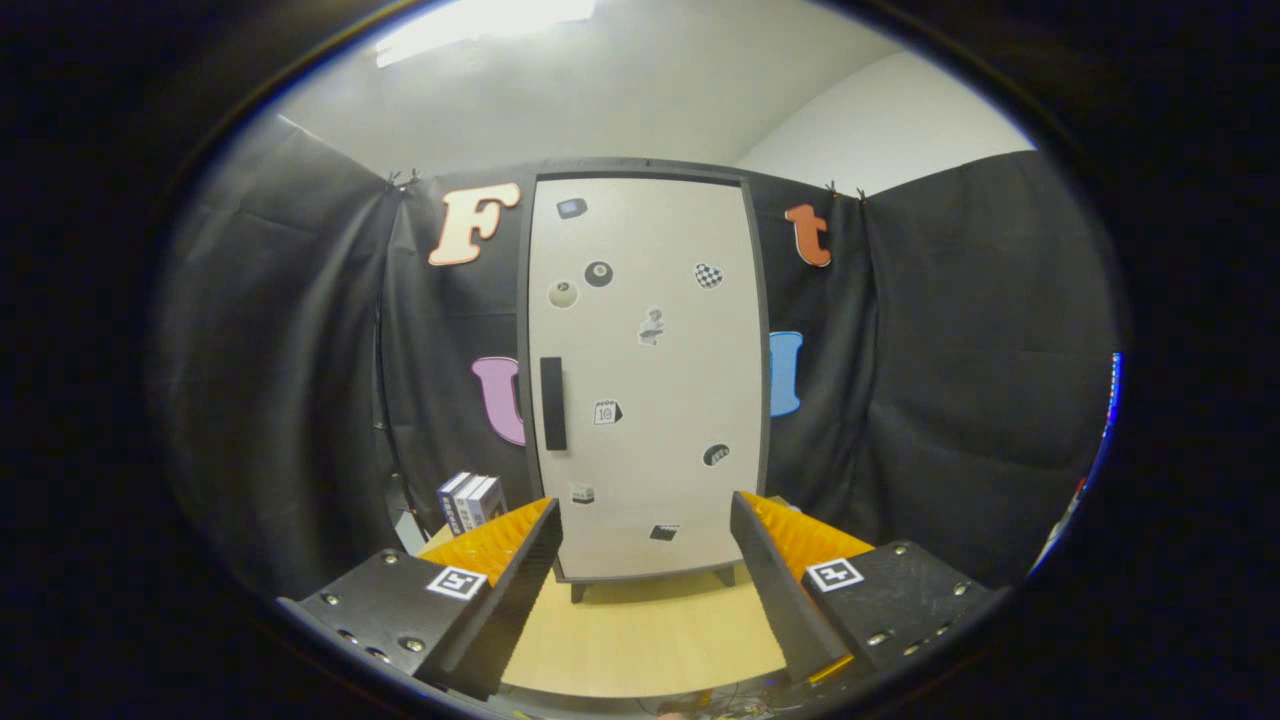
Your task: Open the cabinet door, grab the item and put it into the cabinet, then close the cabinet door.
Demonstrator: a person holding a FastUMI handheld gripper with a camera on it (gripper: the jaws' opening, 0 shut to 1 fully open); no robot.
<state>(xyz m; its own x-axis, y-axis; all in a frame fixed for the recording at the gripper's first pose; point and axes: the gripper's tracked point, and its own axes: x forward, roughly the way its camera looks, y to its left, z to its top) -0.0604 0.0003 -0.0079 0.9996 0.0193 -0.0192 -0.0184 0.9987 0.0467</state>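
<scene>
One cabinet (645, 370) stood beyond my fingers at the far side of the table (640, 630), its door (650, 300) shut. The box (470, 500) I judged to be the item stood left of it. The handle (552, 403) was slim, so I risked slipping off it. My gripper (645, 545) was spread wide, holding nothing.

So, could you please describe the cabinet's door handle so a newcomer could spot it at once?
Beyond the open tongs, a tall pale cabinet stands on the wooden table. On its shut door, near the edge closest to the small boxes, sits the handle: one long dark upright bar, unlike the small stickers scattered around it.
</scene>
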